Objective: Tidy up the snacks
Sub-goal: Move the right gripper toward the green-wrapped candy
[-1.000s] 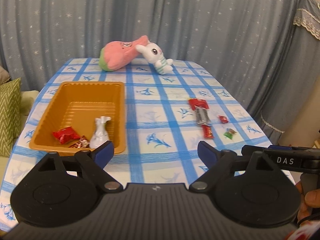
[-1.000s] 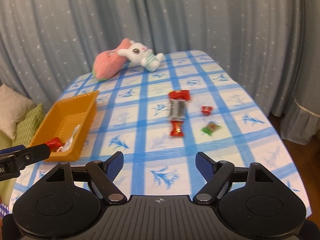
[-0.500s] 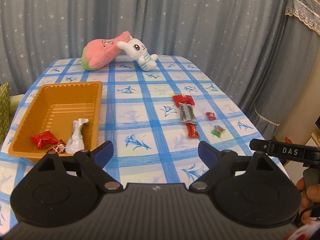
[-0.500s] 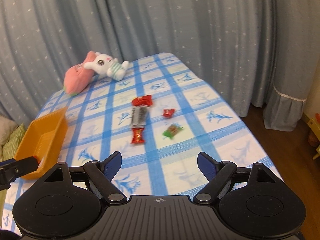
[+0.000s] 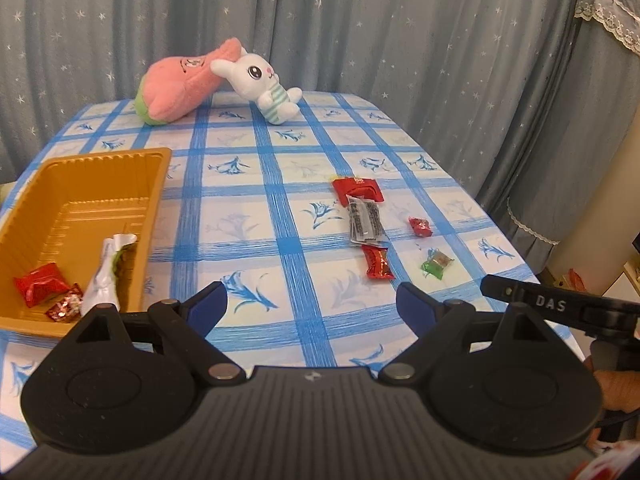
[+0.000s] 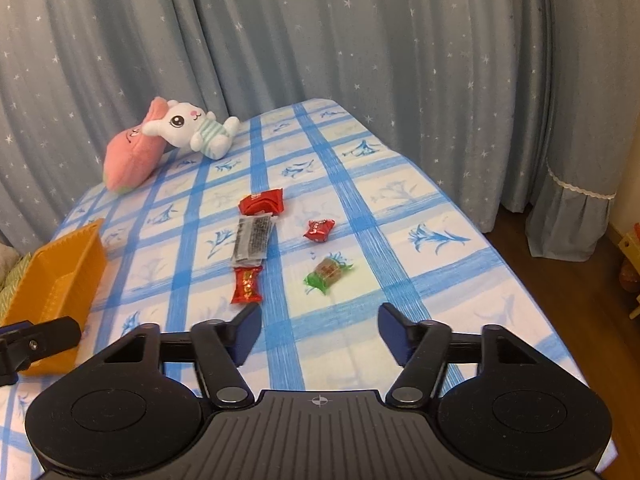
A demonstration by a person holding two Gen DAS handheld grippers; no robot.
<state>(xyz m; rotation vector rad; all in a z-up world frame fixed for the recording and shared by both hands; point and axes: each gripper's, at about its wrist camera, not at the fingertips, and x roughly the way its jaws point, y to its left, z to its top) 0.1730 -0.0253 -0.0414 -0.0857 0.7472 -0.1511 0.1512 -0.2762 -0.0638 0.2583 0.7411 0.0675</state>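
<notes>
Both grippers over the table edge, snacks beyond the jaws

The right gripper (image 6: 318,330), jaws parted, empty and just narrowing, sits lower centre; the green candy (image 6: 327,274) lies just above its gap. The left gripper (image 5: 312,308) gapes wide; 5 loose snacks upper right, orange tray (image 5: 84,172) at left.

We are seeing a tray (image 5: 86,184) sitting at the table's (image 5: 280,332) left with three snacks (image 5: 68,292) lying in it. Five wrapped snacks (image 6: 256,236) are lying to its right, mid-table. Two plush toys (image 5: 224,84) are leaning together at the far edge.
</notes>
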